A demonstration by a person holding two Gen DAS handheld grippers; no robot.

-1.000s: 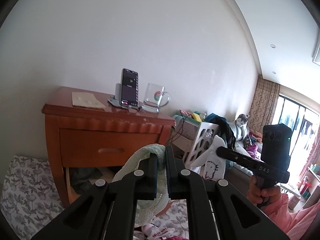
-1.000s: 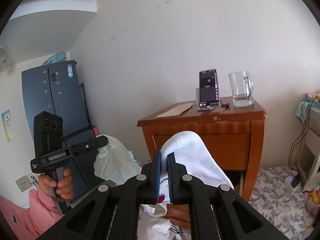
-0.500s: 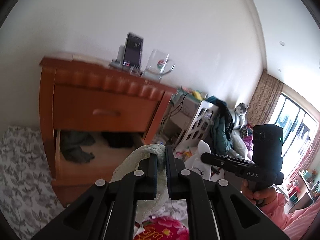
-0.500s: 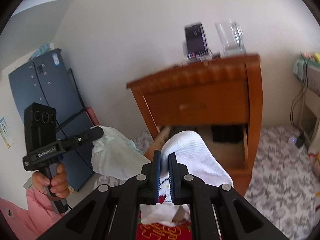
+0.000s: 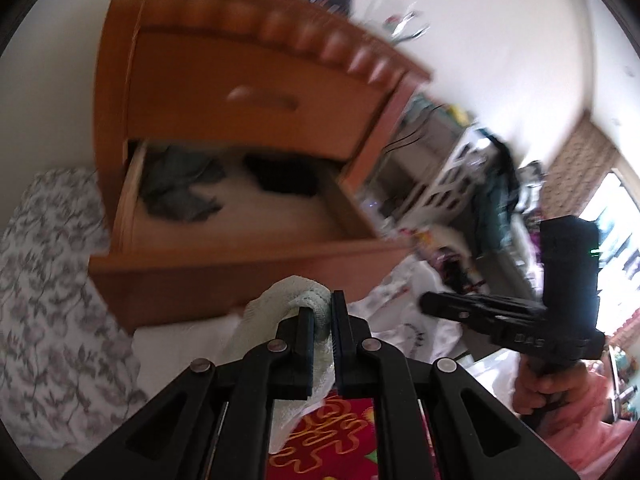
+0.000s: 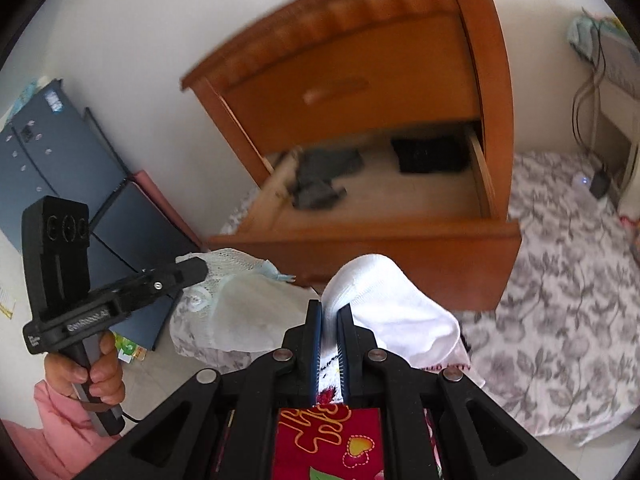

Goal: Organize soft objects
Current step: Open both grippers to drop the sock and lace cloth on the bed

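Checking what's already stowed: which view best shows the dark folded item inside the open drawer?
The right wrist view: the black item sits clear at the open drawer back. In the left wrist view it is blurrier, partly under the upper drawer front.

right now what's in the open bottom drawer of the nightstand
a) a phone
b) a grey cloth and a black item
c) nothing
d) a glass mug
b: the drawer stands pulled out, with a crumpled grey cloth on one side and a black item on the other.

daylight, bright | window [image 5: 612, 232] glare | motion blur | fisheye-warped, dark corners
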